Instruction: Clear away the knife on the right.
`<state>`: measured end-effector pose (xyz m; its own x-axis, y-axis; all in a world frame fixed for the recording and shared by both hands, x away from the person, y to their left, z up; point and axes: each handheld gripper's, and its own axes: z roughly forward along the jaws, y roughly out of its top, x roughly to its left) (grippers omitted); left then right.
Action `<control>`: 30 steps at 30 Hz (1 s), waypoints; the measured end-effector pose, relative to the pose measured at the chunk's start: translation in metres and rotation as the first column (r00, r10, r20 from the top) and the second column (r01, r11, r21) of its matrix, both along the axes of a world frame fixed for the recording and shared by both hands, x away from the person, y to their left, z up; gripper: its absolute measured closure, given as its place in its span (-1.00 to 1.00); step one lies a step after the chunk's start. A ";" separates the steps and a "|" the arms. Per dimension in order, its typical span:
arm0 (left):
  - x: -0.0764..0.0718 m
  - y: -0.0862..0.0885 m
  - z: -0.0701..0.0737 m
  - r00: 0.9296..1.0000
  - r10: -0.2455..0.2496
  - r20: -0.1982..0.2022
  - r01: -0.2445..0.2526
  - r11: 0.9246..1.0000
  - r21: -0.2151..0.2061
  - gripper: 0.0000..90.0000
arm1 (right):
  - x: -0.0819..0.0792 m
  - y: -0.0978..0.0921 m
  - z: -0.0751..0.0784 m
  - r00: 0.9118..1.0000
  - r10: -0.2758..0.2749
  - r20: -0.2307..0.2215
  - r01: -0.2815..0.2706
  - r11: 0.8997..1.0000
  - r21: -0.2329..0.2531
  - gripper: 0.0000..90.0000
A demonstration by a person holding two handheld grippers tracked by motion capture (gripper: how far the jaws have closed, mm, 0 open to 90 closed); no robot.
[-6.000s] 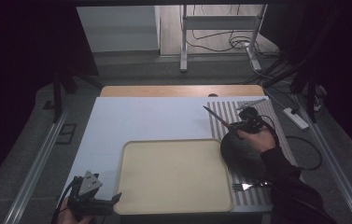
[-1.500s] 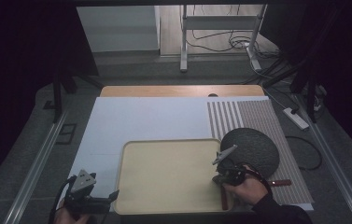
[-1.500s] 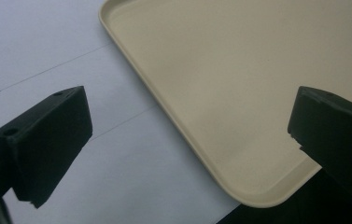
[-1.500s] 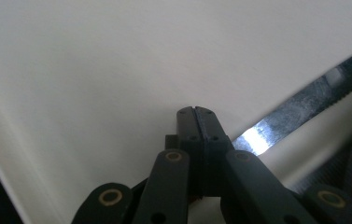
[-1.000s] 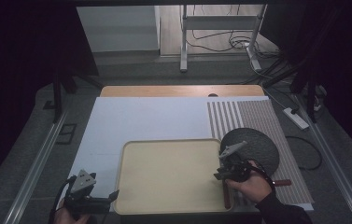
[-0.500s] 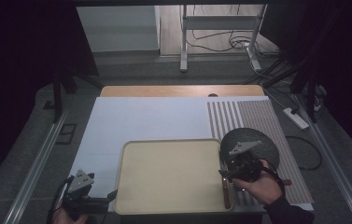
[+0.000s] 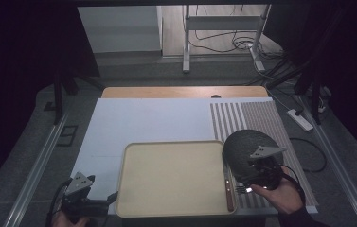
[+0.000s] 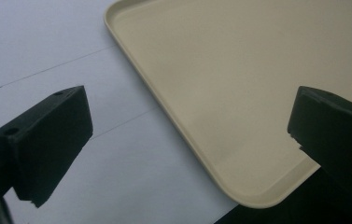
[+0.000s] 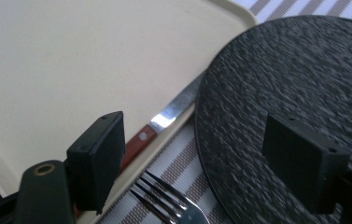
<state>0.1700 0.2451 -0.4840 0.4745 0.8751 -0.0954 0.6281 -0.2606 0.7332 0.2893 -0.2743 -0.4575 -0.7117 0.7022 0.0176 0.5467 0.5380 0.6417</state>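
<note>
A beige tray [image 7: 171, 177] lies at the table's near middle. On its right rim rests a knife [image 7: 228, 188] with a brown wooden handle, blade pointing away. A dark round plate [image 7: 247, 149] sits to its right on a striped placemat [image 7: 256, 118], and a fork [image 7: 242, 189] lies on the mat just in front of the plate. My right gripper [image 7: 256, 174] hovers open over the plate's near edge; its view shows the knife [image 9: 164, 122], fork [image 9: 166, 200] and plate [image 9: 285, 88] between the spread jaws. My left gripper [image 7: 101, 201] is open at the tray's near-left corner [image 8: 253, 198].
A white sheet [image 7: 143, 123] covers the table left of the placemat, with a wooden strip [image 7: 181, 91] at the far edge. Metal rails run along both sides. Cables and a power strip [image 7: 301, 119] lie on the floor to the right.
My right gripper carried the knife from the far right of the mat to the tray's right rim, let it go, and has drifted right over the plate's near edge. The left gripper barely moved.
</note>
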 end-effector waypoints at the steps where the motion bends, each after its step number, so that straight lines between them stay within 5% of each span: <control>1: 0.000 0.000 0.000 1.000 0.000 0.001 0.000 1.000 -0.002 -1.00 | -0.001 -0.002 0.000 1.000 -0.006 -0.001 0.006 1.000 0.004 -0.55; 30: -0.001 0.000 0.000 1.000 -0.004 0.012 0.004 1.000 -0.006 -1.00 | -0.021 -0.054 0.003 0.986 -0.161 0.054 0.156 0.984 0.083 -0.83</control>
<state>0.1688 0.2451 -0.4839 0.4792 0.8726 -0.0947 0.6181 -0.2589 0.7422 0.2680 -0.3287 -0.4550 -0.5931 0.8043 0.0372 0.5801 0.3949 0.7124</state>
